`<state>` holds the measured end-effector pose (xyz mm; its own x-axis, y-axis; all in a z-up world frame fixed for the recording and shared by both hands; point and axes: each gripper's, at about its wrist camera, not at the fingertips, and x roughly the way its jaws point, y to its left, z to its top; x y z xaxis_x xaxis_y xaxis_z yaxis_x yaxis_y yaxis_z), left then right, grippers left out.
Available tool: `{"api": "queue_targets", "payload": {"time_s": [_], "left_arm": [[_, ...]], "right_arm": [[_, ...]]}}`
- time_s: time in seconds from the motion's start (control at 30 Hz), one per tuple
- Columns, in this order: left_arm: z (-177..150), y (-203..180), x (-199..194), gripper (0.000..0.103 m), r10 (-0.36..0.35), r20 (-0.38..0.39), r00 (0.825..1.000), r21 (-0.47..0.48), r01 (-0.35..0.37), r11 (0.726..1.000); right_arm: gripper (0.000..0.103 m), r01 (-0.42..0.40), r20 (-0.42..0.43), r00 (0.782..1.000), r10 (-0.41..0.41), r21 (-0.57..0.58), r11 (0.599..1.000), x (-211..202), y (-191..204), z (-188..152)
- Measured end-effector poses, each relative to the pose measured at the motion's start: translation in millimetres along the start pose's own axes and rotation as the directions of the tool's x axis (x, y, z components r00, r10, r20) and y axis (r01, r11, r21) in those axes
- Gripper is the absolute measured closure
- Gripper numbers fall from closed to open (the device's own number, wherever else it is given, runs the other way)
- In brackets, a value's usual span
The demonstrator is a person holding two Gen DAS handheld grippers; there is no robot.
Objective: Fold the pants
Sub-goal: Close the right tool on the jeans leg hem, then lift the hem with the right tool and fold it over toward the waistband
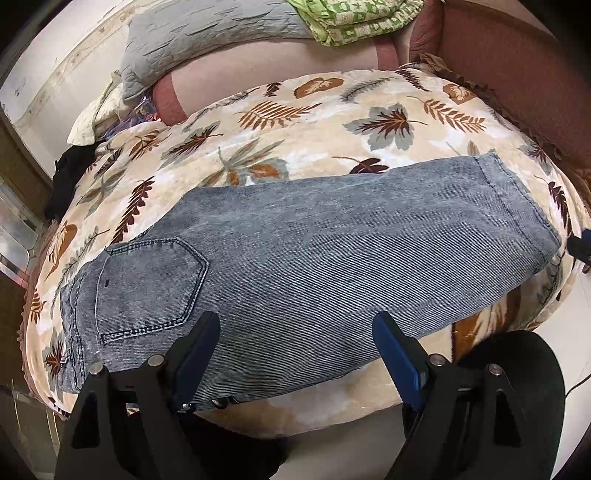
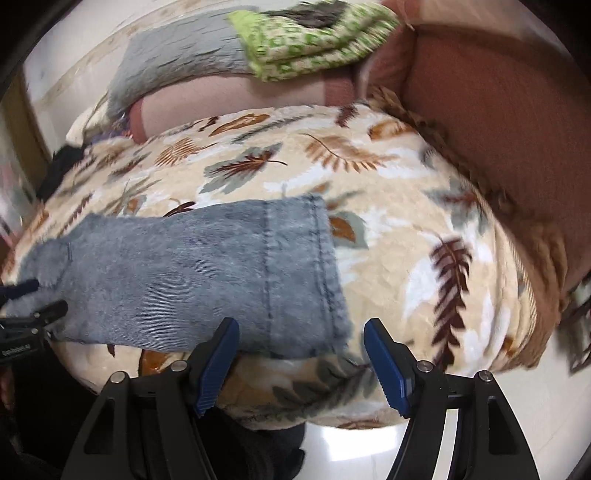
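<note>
- The bed [image 1: 424,384] fills both views, covered by a cream blanket [image 1: 314,122] printed with brown and grey leaves.
- Flat across that blanket lie the pants [image 1: 314,266] — grey-blue denim, folded lengthwise so one leg stacks on the other, waistband to the left, hems to the right.
- At the head of the bed sits a grey quilted pillow [image 1: 192,40], and beside it a green patterned cloth [image 1: 354,18] bundled up.
- The left hand-held gripper [image 1: 295,332] hovers over the seat of the pants with its blue pads spread wide, nothing between them.
- The right hand-held gripper [image 2: 301,334] hangs just above the hem end, spread wide as well and gripping nothing.
- Smallest of all — the back pocket [image 1: 151,288] faces up near the waistband, just ahead of the left gripper's left finger.
</note>
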<state>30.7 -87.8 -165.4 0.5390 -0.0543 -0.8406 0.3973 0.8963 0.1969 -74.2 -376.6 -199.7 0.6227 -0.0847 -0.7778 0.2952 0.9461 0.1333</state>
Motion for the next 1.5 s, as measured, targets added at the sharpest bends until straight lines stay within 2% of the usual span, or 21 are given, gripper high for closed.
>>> {"api": "queue_targets", "payload": {"time_s": [0.07,0.17,0.3,0.37,0.53,0.67,0.9,1.03,1.13,1.2,1.23,1.27,1.3,1.37,1.43,1.5], "left_arm": [[-1.8,2.1,4.4,0.018,0.006,-0.008,1.0,-0.001,-0.006,1.0],[-5.0,8.6,12.7,0.018,0.029,-0.022,0.999,-0.01,-0.03,1.0],[-7.8,22.7,23.6,0.018,0.063,-0.05,0.997,-0.044,-0.065,0.997],[-8.7,27.2,25.8,0.018,0.071,-0.059,0.996,-0.055,-0.074,0.996],[-9.8,26.5,27.9,0.018,0.075,-0.063,0.995,-0.044,-0.078,0.996],[-8.9,17.6,28.8,0.018,0.069,-0.065,0.995,-0.017,-0.07,0.997],[-6.3,8.3,28.1,0.018,0.07,-0.066,0.995,0.006,-0.07,0.998],[-5.5,5.5,28.2,0.018,0.072,-0.068,0.995,0.012,-0.072,0.997],[-4.6,3.6,28.5,0.018,0.073,-0.067,0.995,0.016,-0.072,0.997],[-4.0,4.1,28.1,0.018,0.069,-0.066,0.995,0.01,-0.069,0.998],[-3.9,4.6,27.9,0.018,0.067,-0.066,0.996,0.007,-0.067,0.998],[-3.8,5.5,27.5,0.018,0.065,-0.065,0.996,0.004,-0.065,0.998],[-3.5,6.8,27.0,0.018,0.064,-0.063,0.996,0.0,-0.064,0.998],[-3.1,11.5,25.1,0.018,0.062,-0.058,0.996,-0.012,-0.063,0.998],[-2.2,18.3,23.1,0.018,0.06,-0.052,0.997,-0.031,-0.062,0.998],[-1.2,28.6,20.7,0.018,0.057,-0.044,0.997,-0.06,-0.059,0.996]], "right_arm": [[0.03,-0.063,-0.008,0.998,0.064,0.086,0.994,2.2,-18.8,-6.4],[0.03,-0.169,-0.015,0.984,0.175,0.202,0.965,10.2,-39.3,-18.4],[0.03,-0.32,0.013,0.943,0.334,0.324,0.89,28.3,-49.9,-33.0],[0.03,-0.367,0.023,0.922,0.386,0.367,0.855,38.5,-50.4,-37.7],[0.03,-0.431,0.042,0.888,0.457,0.417,0.8,57.1,-48.0,-44.2],[0.029,-0.467,0.096,0.875,0.474,0.422,0.777,62.0,-49.8,-45.1],[0.029,-0.536,0.185,0.833,0.521,0.502,0.678,73.5,-68.0,-41.7],[0.03,-0.592,0.266,0.796,0.544,0.534,0.604,78.9,-82.3,-41.4],[0.03,-0.618,0.297,0.774,0.559,0.548,0.564,85.3,-87.8,-35.3],[0.035,-0.617,0.298,0.777,0.555,0.539,0.574,85.0,-86.3,-30.2],[0.041,-0.602,0.285,0.79,0.543,0.53,0.597,85.9,-84.1,-27.6],[0.062,-0.581,0.263,0.805,0.532,0.53,0.618,89.1,-82.1,-26.1],[0.071,-0.564,0.235,0.814,0.532,0.541,0.624,94.0,-81.1,-24.9],[0.072,-0.56,0.235,0.817,0.527,0.54,0.628,91.5,-80.5,-20.7],[0.073,-0.535,0.219,0.838,0.5,0.509,0.674,83.0,-72.0,-12.2],[0.075,-0.529,0.217,0.846,0.488,0.467,0.709,71.4,-60.5,-2.2]]}}
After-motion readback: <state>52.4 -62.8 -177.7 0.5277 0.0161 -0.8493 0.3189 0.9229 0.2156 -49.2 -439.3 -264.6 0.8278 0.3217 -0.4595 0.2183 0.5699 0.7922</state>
